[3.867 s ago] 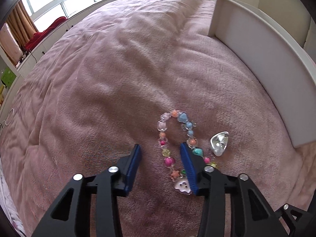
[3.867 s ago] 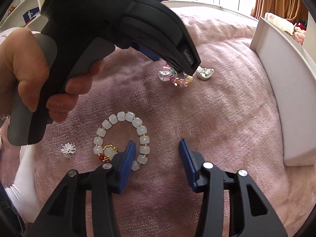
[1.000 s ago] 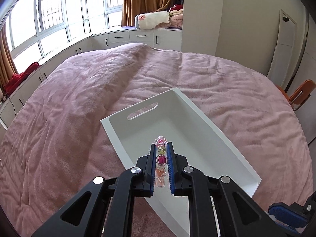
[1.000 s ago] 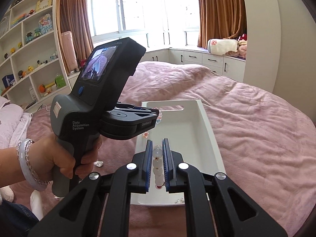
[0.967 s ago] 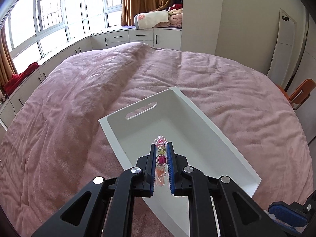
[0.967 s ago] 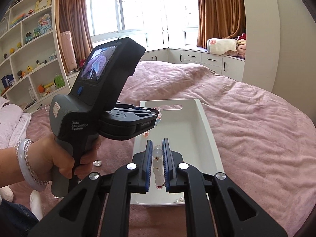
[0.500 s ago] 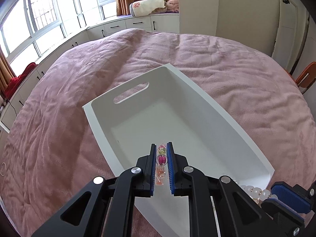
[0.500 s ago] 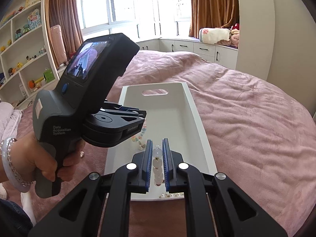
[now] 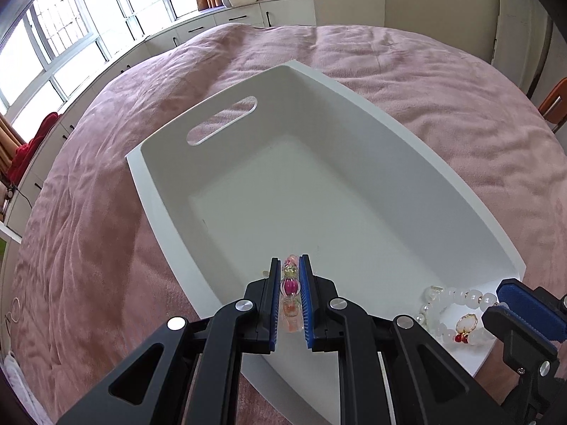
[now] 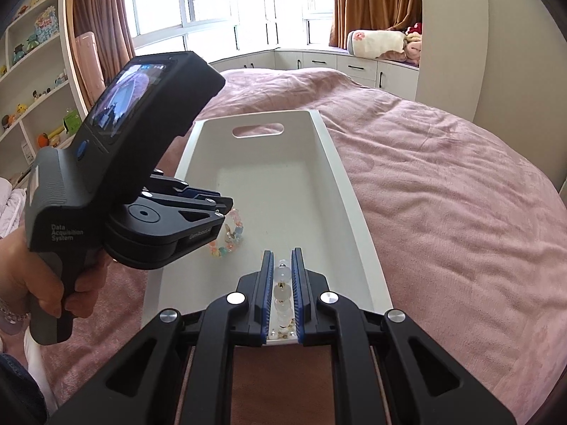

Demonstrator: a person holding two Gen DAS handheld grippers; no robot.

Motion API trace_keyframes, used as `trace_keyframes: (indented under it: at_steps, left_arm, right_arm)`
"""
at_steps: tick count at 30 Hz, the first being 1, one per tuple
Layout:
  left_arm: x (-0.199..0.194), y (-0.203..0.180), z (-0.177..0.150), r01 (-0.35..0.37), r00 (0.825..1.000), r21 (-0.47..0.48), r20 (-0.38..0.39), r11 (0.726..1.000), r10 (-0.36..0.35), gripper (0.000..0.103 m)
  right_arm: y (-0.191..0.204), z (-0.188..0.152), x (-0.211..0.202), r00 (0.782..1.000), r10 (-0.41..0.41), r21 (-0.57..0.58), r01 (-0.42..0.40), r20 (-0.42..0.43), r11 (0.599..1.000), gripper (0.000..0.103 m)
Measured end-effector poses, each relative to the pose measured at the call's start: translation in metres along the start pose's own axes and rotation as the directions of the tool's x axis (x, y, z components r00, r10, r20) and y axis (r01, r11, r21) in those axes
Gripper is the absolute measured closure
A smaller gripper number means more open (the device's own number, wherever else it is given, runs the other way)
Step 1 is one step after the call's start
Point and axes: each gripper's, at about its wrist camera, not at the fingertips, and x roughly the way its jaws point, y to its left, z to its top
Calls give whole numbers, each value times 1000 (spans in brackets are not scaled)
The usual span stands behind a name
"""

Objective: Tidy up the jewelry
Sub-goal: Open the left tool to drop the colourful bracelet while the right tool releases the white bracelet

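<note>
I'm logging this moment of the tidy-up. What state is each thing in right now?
Left gripper: shut on the colourful bead bracelet.
Right gripper: shut on the white bead bracelet.
Colourful bead bracelet: pinched, hanging over the white tray.
White bead bracelet: pinched, over the tray's near end.
White tray: on the pink blanket; its visible floor is bare.

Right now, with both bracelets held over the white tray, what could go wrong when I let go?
1. The white bracelet hangs at the tray's near end, so it may catch on the rim or slip out onto the bedspread.
2. The colourful bracelet dangles close to it, so the two could tangle.
3. The left gripper and the right gripper are close together and could bump.
</note>
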Motion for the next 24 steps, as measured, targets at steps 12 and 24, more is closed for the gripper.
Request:
trace_keyframes:
  at_steps: [12,24]
  left_arm:
    - [2,-3,-4,6,1000,16,-9,1000,-6,87]
    - [1,-1,-4,7,1000,3,-5,1000,-7,85]
  right_arm:
    - [0,-2,8,1000,-4,2,4,-13,1000,92]
    - [3,-2,10,1000,-7,-8,7,-11,1000,92]
